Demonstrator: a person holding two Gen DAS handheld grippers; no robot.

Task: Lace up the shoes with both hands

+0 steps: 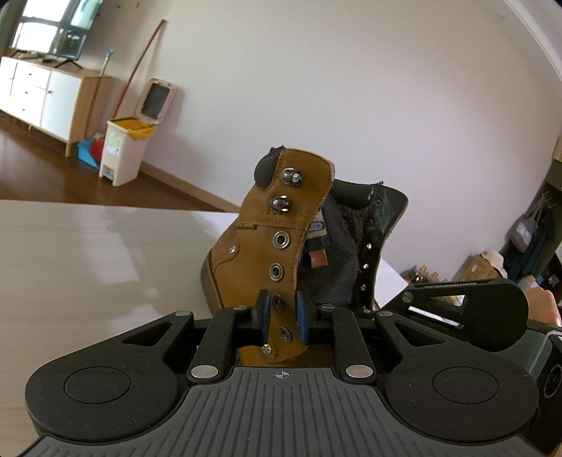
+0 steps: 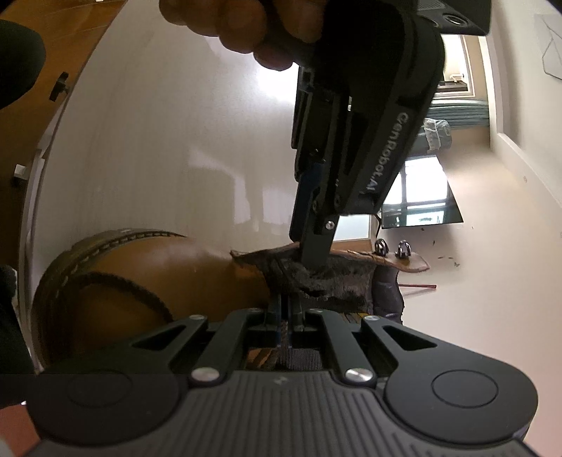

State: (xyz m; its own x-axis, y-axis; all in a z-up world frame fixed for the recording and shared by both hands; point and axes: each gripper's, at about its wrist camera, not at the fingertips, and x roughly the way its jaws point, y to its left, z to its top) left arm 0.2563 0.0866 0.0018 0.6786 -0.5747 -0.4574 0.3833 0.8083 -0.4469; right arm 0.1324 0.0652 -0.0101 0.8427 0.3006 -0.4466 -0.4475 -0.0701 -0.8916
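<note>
While laces stay unseen | left gripper clamps boot flap | right gripper closed, contents unclear

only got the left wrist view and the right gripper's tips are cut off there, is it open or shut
Observer: The right gripper is shut, with its tips at the dark lining of the brown boot.
Operator: is it holding a lace
Observer: No lace shows in the right wrist view. Whether the tips pinch anything is hidden.
Operator: how does my left one look from the side
Observer: The left gripper comes down from above onto the edge of the eyelet flap, and a hand holds it at the top.
</note>
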